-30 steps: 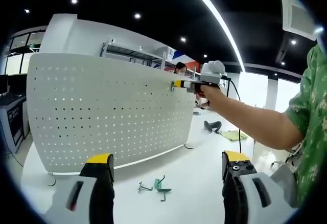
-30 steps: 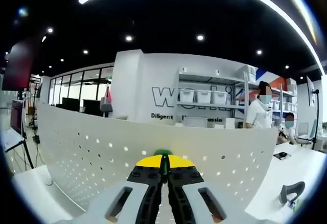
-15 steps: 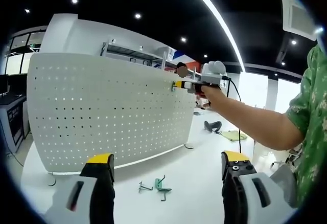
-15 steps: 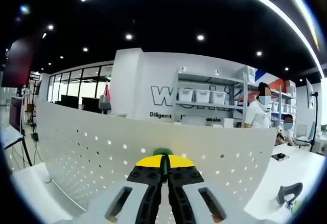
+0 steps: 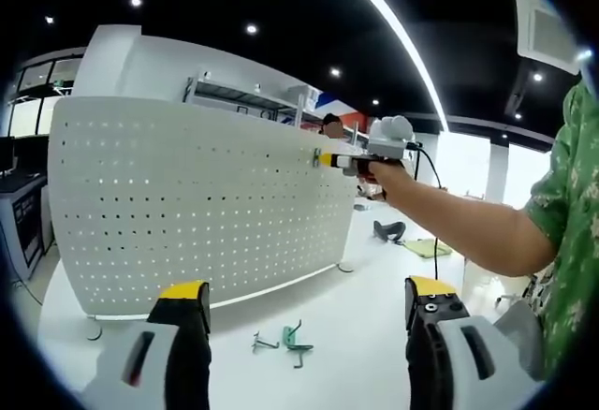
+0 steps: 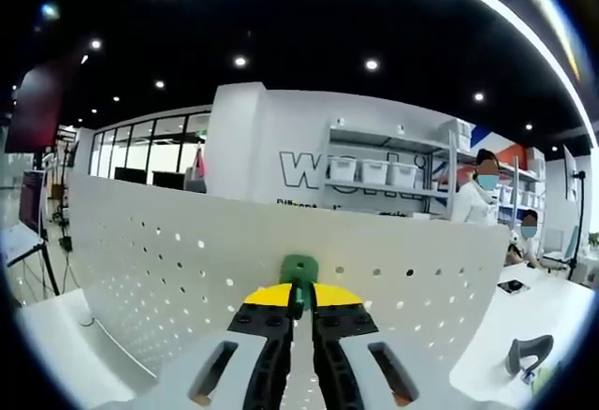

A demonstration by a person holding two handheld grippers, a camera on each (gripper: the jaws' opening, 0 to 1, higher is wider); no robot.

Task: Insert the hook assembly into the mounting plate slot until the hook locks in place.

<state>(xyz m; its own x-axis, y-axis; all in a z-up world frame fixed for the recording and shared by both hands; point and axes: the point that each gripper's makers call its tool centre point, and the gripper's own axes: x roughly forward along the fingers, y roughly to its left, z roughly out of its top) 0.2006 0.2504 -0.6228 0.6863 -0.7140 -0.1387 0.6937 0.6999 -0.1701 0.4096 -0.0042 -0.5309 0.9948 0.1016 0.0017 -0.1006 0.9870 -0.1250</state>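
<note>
Seating the hook at the plate's top edge.
Your right gripper point(image 6: 299, 305), jaws pinched on the green hook point(image 6: 299, 270), meets the mounting plate point(image 6: 168, 270); press until it locks. Your left gripper point(image 5: 304, 330) is wide, empty.

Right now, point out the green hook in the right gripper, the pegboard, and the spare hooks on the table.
green hook point(image 6: 299, 270): right gripper view, its flat head above the jaws.
pegboard point(image 5: 187, 195): left gripper view, perforated face.
spare hooks point(image 5: 296, 339): left gripper view, green piece.
</note>
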